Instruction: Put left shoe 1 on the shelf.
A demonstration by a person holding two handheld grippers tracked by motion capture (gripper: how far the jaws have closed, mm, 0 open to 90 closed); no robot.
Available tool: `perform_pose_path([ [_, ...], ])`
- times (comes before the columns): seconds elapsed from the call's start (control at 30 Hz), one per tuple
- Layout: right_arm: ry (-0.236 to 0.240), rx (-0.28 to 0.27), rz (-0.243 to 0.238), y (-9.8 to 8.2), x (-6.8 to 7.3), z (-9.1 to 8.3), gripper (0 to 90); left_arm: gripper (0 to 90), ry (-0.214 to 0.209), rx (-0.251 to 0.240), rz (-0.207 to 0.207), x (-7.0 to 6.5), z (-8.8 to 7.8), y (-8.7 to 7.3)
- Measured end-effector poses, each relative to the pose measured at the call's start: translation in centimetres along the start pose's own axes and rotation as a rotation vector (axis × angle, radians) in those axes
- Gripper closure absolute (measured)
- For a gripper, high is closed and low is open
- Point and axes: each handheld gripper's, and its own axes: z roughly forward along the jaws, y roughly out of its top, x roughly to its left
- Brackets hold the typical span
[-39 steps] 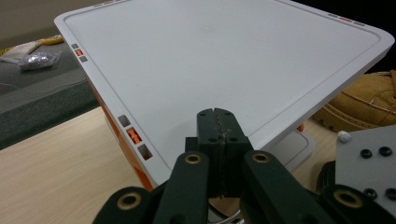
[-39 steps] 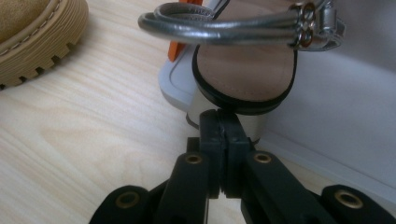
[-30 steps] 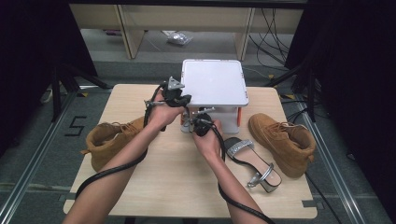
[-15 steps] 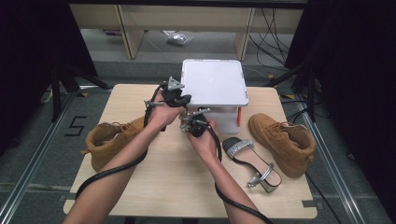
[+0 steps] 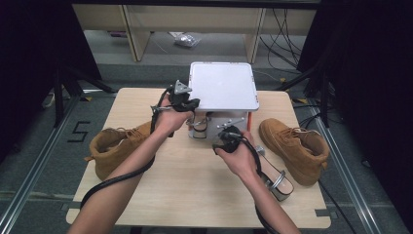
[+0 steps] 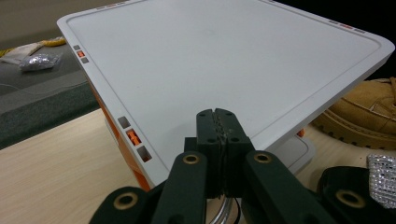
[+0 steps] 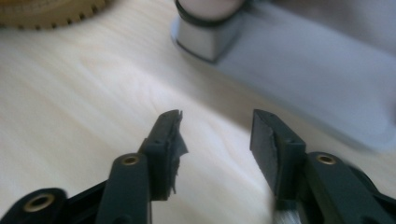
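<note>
High view: overhead, facing forward and down across the whole surface [image 5: 195, 190]. Left gripper view: close, along its jaws over the white box lid [image 6: 224, 70]. Right gripper view: close above the surface, sharing that box's base.

We see a light wooden table [image 5: 195, 190]. A white box [image 5: 224, 87] with a flat lid stands at the far side, in the middle. A tan boot [image 5: 114, 146] lies at the left of the table. Another tan boot [image 5: 294, 148] lies at the right. A shiny silver sandal [image 5: 275, 178] with a heel lies just beside the right boot, nearer to us. The table stands on a grey floor [image 5: 29, 170].
</note>
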Motion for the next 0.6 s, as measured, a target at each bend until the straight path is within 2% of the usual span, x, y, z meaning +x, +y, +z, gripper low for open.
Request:
perform_pose_path([
  [0.1,-0.008,0.014,-0.003,-1.4,-1.2,-1.5,49.9,88.8,0.004,0.003,0.008,-0.1,0.0,0.0],
  [0.17,-0.021,0.021,0.013,-2.5,-2.1,-2.6,47.9,89.0,0.004,-0.004,-0.006,-0.2,0.1,0.0],
  [0.33,-0.033,0.061,0.031,-4.4,-3.4,-4.0,46.8,89.2,0.001,0.006,0.001,0.0,0.0,0.0],
  [0.37,-0.036,0.057,0.026,-4.6,-3.7,-4.2,46.7,89.2,0.001,0.000,-0.011,-0.1,0.0,0.0],
  [0.43,-0.038,0.062,0.026,-5.1,-4.2,-4.6,46.5,89.2,0.000,0.007,-0.003,0.0,0.0,0.0],
  [0.5,-0.048,0.072,0.053,-5.6,-4.7,-5.0,45.9,89.3,-0.001,-0.001,-0.014,-0.1,0.1,0.0],
  [0.53,-0.053,0.071,0.042,-5.8,-5.1,-5.1,45.7,89.3,-0.002,-0.001,-0.015,-0.1,0.1,0.0],
  [0.6,-0.056,0.075,0.054,-6.2,-5.6,-5.5,45.7,89.3,-0.004,-0.009,-0.019,-0.1,0.1,0.0],
])
